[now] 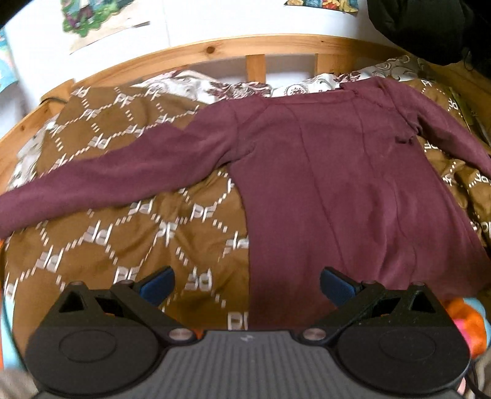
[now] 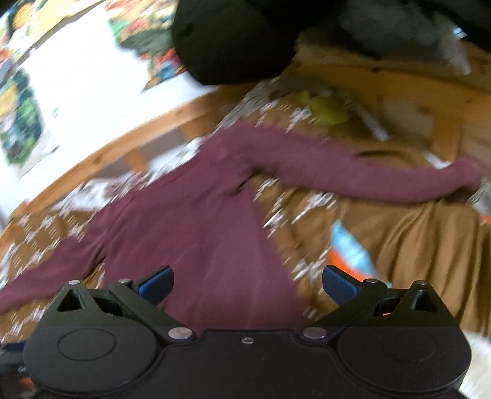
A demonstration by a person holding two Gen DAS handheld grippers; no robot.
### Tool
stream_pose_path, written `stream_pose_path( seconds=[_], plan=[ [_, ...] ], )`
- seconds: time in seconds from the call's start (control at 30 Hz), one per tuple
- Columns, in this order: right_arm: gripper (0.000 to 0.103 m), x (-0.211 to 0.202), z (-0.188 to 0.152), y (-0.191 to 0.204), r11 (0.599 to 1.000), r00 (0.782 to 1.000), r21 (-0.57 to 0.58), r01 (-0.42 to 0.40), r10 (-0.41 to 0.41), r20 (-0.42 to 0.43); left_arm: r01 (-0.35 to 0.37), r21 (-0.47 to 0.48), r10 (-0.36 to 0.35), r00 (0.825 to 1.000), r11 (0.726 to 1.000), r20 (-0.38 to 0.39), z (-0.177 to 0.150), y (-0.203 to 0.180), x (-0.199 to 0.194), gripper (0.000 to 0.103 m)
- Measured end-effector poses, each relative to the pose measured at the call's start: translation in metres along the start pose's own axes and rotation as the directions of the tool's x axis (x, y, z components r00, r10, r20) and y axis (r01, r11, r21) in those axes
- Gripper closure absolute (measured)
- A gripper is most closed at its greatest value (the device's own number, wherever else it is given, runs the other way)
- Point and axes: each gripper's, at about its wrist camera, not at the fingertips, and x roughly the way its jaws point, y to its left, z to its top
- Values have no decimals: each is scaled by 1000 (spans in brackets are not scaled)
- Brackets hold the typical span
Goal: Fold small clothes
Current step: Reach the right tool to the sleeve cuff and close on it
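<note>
The left gripper (image 1: pixel 247 285) stood wide open at the bottom of its frame, its blue pads (image 1: pixel 158 285) far apart and holding nothing. Between them lay the hem edge of the shirt (image 1: pixel 322 190) and a strip of the blanket (image 1: pixel 129 233). The right gripper (image 2: pixel 247 285) was spread just as wide and also empty, with the shirt (image 2: pixel 190 227) filling the gap between its pads (image 2: pixel 339 287).

The maroon long-sleeved shirt lay flat across the centre and right of the left view, one sleeve (image 1: pixel 101 184) stretched to the left edge, where its cuff was cut off. The other sleeve ran off the right edge. In the right view the whole picture was smeared by motion; the far sleeve (image 2: pixel 383 178) reached toward the right edge, and its cuff was hard to make out.

The brown blanket with a white diamond pattern covered a bed. A floral sheet (image 1: pixel 214 86) showed at upper centre, below a wooden bed rail (image 1: pixel 214 50). Behind it was a white wall (image 1: pixel 214 18) with colourful pictures, partly cut off at the top. A black mass (image 2: pixel 233 40) at the top of the right view could not be identified, nor could the yellow-green thing (image 2: pixel 328 107) or the blue and orange patch (image 2: pixel 349 248) at right.
</note>
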Motion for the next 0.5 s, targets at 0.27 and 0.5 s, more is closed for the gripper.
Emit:
stream_pose_path(
  seconds=[0.27,0.5],
  plan=[
    [0,12,14,-68,924,981,368,105,-157,114,46,20,-48,990,999,132,21,-3,36,1],
    [0,17,25,-121,794,938,585,164,-310,158,166,-108,-153,981,980,116,18,15,49,1]
  ],
)
